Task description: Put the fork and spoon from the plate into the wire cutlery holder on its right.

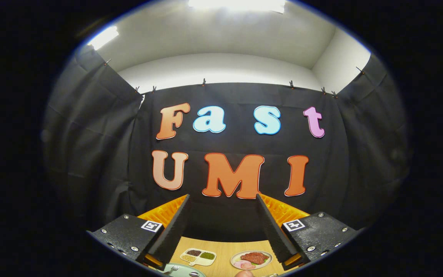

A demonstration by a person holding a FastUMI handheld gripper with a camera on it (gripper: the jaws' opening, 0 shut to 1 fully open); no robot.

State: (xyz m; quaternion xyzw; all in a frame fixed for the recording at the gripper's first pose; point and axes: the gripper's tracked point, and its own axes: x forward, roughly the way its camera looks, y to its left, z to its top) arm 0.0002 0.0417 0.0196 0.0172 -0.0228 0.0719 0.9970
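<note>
The gripper (pixel 222 202) is wide open, holding nothing. Between its two fingers, on the wooden table (pixel 225 250), lie one pale plate (pixel 185 271) with a fork (pixel 172 269), one divided dish (pixel 198 256) and one meat plate (pixel 251 259).

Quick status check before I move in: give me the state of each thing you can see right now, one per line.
gripper: open, fingers wide apart, nothing between them, held above the table.
plate: on the table below the fingers, a fork and what looks like the spoon lying on it, not yet picked.
divided dish: on the table, compartments filled.
food plate: on the table, food on it.
</note>
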